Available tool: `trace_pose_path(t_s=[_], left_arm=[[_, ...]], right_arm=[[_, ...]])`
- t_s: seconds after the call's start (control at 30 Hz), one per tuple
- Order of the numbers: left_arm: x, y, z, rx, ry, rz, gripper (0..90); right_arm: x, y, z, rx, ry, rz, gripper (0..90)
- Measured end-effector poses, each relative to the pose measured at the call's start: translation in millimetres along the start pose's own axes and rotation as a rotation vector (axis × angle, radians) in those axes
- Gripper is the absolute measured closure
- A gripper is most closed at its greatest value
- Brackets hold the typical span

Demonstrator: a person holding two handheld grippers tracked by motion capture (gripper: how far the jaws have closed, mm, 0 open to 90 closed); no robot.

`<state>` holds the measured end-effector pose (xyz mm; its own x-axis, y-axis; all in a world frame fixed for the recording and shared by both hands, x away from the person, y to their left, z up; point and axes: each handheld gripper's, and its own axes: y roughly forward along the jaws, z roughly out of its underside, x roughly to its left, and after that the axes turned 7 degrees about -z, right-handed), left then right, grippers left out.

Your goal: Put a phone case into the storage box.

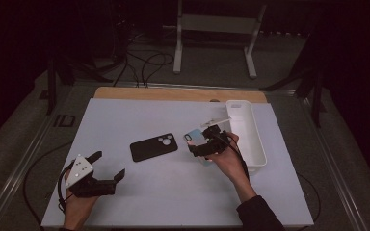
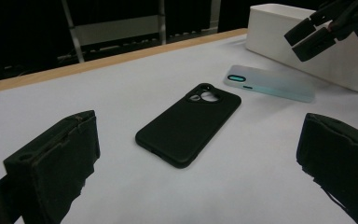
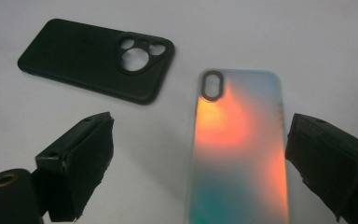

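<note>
While the right gripper [image 3: 196, 154] hangs spread over the iridescent phone case [image 3: 240, 149], which lies flat beside the white bin [image 1: 250, 134], nothing is grasped. A slip off its thin edge is judged likely. The left gripper [image 1: 107, 168] is held released, near the black case [image 1: 153, 147]. Orange sheen is revealed in the right gripper view; the case is rendered pale teal in the left gripper view.

We see a dim lab: cables [image 1: 144, 62] on the floor, a metal stand [image 1: 217, 38], dark curtains.
</note>
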<state>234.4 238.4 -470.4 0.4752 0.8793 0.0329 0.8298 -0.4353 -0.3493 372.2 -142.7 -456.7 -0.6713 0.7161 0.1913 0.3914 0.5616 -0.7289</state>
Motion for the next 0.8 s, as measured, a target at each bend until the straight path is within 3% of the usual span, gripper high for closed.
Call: trace_pose_path(t_s=[0.8], left_arm=[[-0.6,0.4,0.2,0.002,0.003,0.004,0.0]], right_arm=[[-20.9,46.7,5.0,0.195,0.057,0.087,7.8]])
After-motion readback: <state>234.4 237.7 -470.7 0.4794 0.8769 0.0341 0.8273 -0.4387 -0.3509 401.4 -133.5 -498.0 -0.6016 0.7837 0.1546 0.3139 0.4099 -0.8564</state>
